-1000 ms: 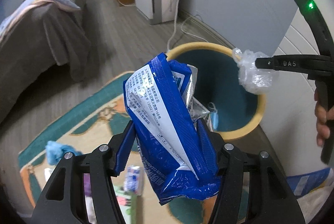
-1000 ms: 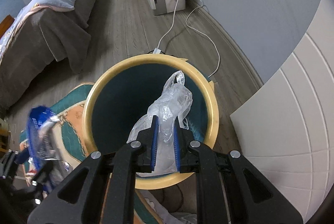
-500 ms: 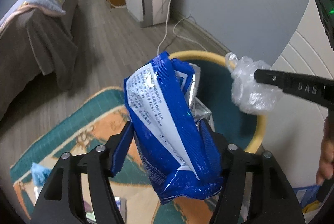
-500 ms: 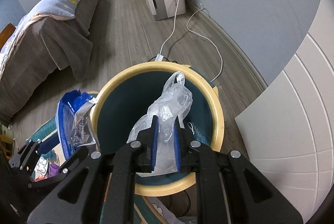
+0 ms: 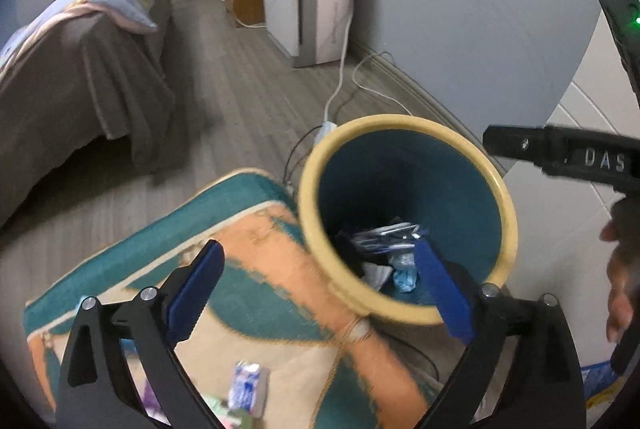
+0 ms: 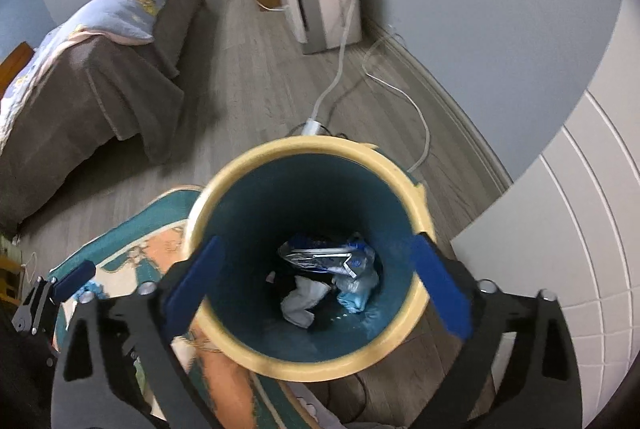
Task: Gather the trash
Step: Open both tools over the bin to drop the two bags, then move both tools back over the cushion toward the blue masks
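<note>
left wrist view: left tool (image 5: 316,285) has just been opening and now stands wide with nothing between its blue pads (image 5: 194,289); the blue snack wrapper it gripped a second ago is gone from it and lies at the bottom of the trash bin (image 5: 505,229), seen as a blue and silver wrapper (image 5: 382,235) among other scraps. the right tool (image 5: 560,155) pokes in over the bin from the right edge, and the clear plastic wad it carried a moment ago is gone; only one of its fingers and part of a hand (image 5: 618,273) show, rest cut off. on the rug (image 5: 256,261) near the bottom edge a small white and blue wrapper (image 5: 246,387) is left, blurred, with something green and purple beside it that i can't make out. right wrist view: right tool (image 6: 314,277) has also just been opening, wide apart now and empty, hanging right over the bin mouth (image 6: 308,361). the wrapper (image 6: 326,255) lies inside on the bin floor beside a white crumpled scrap (image 6: 300,303) and a bluish clear plastic wad (image 6: 356,291), likely the piece just dropped. both drops look done; more litter waits on the rug (image 6: 160,249). left tool (image 6: 52,295) is half cut off at the left edge.
</note>
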Available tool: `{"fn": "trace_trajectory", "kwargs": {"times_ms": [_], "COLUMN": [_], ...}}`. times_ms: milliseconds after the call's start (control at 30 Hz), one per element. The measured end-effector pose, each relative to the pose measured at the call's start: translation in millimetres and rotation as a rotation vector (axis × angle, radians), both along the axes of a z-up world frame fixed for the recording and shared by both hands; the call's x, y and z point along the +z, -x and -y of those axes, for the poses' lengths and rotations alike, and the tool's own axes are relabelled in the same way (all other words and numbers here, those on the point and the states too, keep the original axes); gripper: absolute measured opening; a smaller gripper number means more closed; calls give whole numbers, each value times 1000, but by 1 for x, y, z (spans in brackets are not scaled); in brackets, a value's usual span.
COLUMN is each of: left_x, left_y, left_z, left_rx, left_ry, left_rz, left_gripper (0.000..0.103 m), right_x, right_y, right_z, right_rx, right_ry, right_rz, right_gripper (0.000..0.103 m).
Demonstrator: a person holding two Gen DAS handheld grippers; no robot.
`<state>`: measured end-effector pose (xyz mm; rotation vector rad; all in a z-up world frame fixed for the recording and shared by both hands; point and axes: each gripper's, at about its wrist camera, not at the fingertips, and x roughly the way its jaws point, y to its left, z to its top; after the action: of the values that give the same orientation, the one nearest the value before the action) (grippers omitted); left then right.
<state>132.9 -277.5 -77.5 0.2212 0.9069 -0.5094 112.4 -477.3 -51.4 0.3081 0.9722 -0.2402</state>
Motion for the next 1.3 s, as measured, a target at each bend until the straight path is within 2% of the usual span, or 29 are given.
{"fn": "trace_trajectory", "kwargs": {"times_ms": [167, 433, 567, 733, 867, 967, 1100, 1300], "left_x": [13, 36, 44, 44, 35, 35, 27, 11], "left_y": [9, 14, 21, 35, 35, 36, 31, 13], "left_z": [-46, -150, -197, -250, -278, -292, -307, -304], "left_rx": [55, 228, 313, 411, 458, 481, 503, 465], "left_ry": [-21, -58, -87, -54, -57, -57, -41, -113], "left_rz": [31, 49, 56, 41, 15, 32, 18, 37], "left_gripper": [96, 97, 97, 97, 97, 97, 97, 97], "right_x": [17, 33, 36, 32, 26, 16, -2, -29], "right_y": [-6, -19, -22, -25, -26, -29, -35, -56], "right_z": [-36, -121, -173, -213, -235, -245, -252, -250], "right_rx": [59, 162, 256, 322, 339, 348, 365, 352], "right_ry": [28, 88, 116, 141, 114, 83, 118, 135], "right_rz": [22, 17, 10, -4, -11, -30, -77, -127], "right_gripper": [97, 97, 97, 97, 97, 97, 97, 97]}}
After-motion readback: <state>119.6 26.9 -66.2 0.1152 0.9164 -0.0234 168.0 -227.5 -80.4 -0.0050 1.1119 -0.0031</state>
